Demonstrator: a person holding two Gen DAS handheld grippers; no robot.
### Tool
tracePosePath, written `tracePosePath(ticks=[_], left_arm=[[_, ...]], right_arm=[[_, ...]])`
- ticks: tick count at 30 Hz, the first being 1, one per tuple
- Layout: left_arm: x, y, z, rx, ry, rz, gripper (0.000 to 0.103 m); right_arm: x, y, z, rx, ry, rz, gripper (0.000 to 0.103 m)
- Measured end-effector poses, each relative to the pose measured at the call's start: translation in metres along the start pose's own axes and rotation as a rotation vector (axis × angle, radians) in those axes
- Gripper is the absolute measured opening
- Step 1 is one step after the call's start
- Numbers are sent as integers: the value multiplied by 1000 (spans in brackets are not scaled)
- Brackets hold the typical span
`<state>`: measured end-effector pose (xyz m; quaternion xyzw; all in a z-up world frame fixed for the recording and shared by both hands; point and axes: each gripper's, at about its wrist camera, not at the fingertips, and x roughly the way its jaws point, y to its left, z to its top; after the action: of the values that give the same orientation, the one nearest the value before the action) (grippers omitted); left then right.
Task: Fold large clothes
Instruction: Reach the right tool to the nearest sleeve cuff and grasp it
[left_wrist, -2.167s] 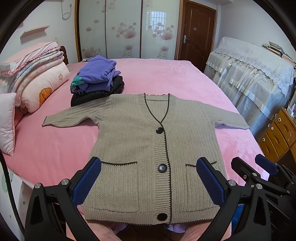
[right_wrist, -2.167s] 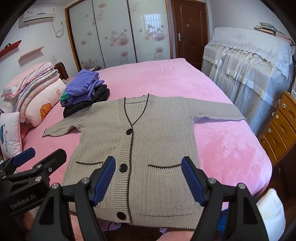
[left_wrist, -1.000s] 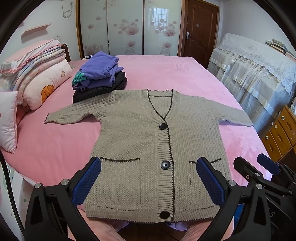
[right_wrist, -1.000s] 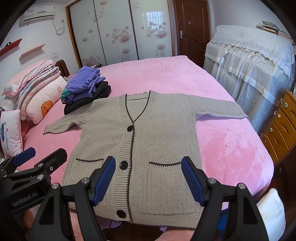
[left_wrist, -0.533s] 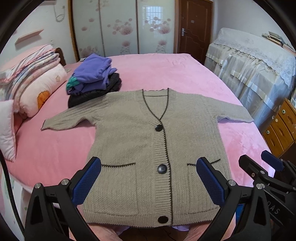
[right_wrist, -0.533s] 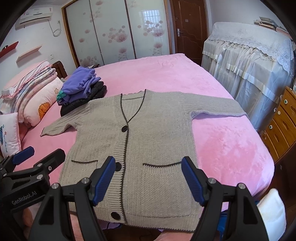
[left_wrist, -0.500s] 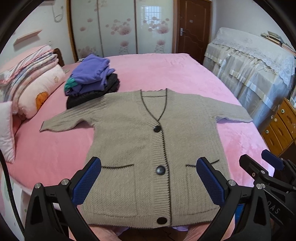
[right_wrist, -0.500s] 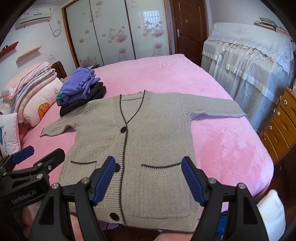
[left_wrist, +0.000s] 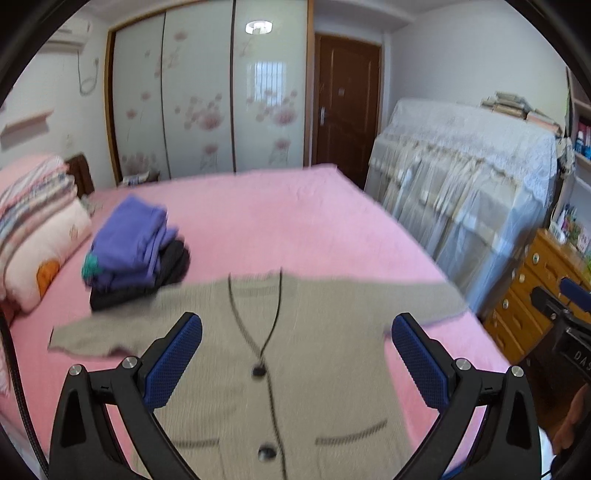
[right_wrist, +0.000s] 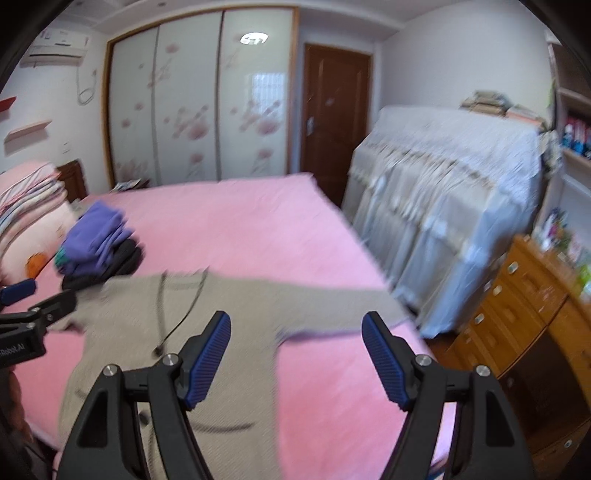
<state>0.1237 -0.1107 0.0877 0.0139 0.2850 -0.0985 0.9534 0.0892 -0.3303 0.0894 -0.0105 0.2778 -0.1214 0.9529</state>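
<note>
Both cams have swung up and fwd since half a sec ago; blurred. Cardigan (left_wrist: 306, 362) lies flat, buttoned, on bed (left_wrist: 288, 221), under and ahead of left gripper (left_wrist: 297, 360); right gripper (right_wrist: 295, 354) faces its right sleeve. Both wide apart, empty. Folding not begun; next prob. pinch a sleeve. No containers.

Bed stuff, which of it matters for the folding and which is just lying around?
For the job:
grey cardigan, spread flat
left claw, open
right claw, open

Lying about:
folded clothes pile
pillows
wooden drawers
covered furniture
</note>
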Motion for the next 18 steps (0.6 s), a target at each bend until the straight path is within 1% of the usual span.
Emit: tracePosePath(ticks=[2, 4, 7, 9, 10, 11, 12, 14, 17, 18], left_arm=[[-1, -10, 17, 11, -78, -35, 102], [1, -24, 35, 31, -139, -25, 102], [12, -50, 60, 99, -167, -29, 102], [22, -68, 75, 126, -185, -41, 102], [30, -78, 81, 132, -210, -48, 102], [38, -86, 86, 134, -233, -47, 102], [53, -95, 90, 130, -251, -29, 102], [78, -108, 92, 119, -242, -14, 102], [144, -126, 89, 90, -122, -23, 102], [161, -129, 83, 81, -97, -17, 102]], right_arm=[[1, -13, 15, -6, -44, -31, 74], [3, -26, 30, -10, -68, -60, 74], [10, -41, 47, -21, -98, -93, 74], [25, -54, 59, -24, -102, -114, 74], [34, -60, 64, -21, -95, -125, 74], [45, -68, 68, -11, -79, -132, 74], [59, -79, 71, 10, -56, -127, 74], [86, -97, 71, 54, -15, -102, 74], [139, -126, 59, 123, 65, -64, 74], [159, -135, 51, 148, 92, -62, 74]])
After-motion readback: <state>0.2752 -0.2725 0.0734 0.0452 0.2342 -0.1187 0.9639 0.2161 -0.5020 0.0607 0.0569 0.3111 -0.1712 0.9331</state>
